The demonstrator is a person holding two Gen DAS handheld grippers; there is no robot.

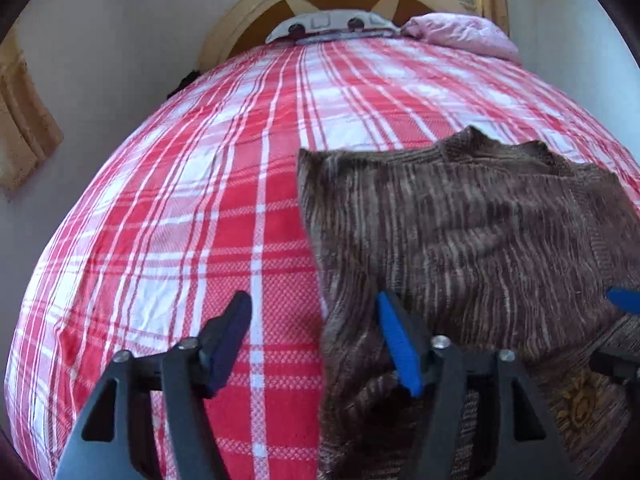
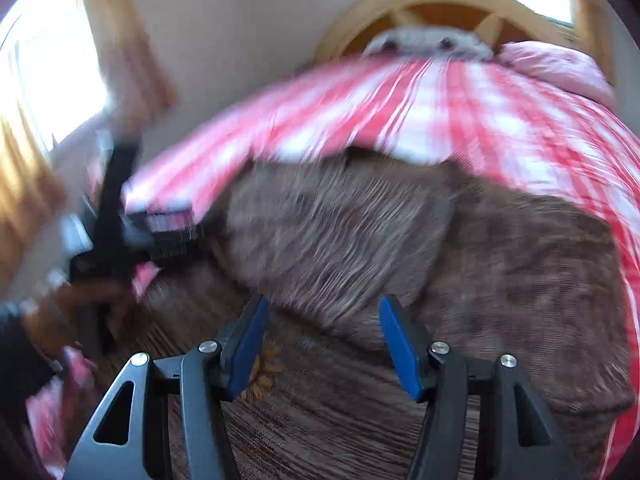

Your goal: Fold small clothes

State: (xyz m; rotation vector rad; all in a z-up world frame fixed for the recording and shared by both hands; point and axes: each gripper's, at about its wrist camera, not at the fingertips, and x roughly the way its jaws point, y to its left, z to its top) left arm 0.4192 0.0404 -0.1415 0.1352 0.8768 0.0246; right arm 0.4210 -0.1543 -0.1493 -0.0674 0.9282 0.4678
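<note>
A brown striped knit garment [image 1: 472, 232] lies partly folded on the bed, with a yellow sun-like print [image 1: 576, 410] near its lower right. My left gripper [image 1: 314, 316] is open at the garment's left edge, its right finger over the cloth and its left finger over the bedspread. My right gripper [image 2: 320, 320] is open just above the garment [image 2: 340, 224], holding nothing; the right wrist view is blurred. A blue fingertip of the right gripper [image 1: 624, 300] shows at the right edge of the left wrist view. The left gripper [image 2: 116, 216] shows at the left of the right wrist view.
The bed has a red and white plaid bedspread [image 1: 208, 184]. A pink pillow [image 1: 464, 34] lies at the far right by the round wooden headboard [image 1: 248, 12]. Walls and curtains [image 1: 24, 120] stand to the left of the bed.
</note>
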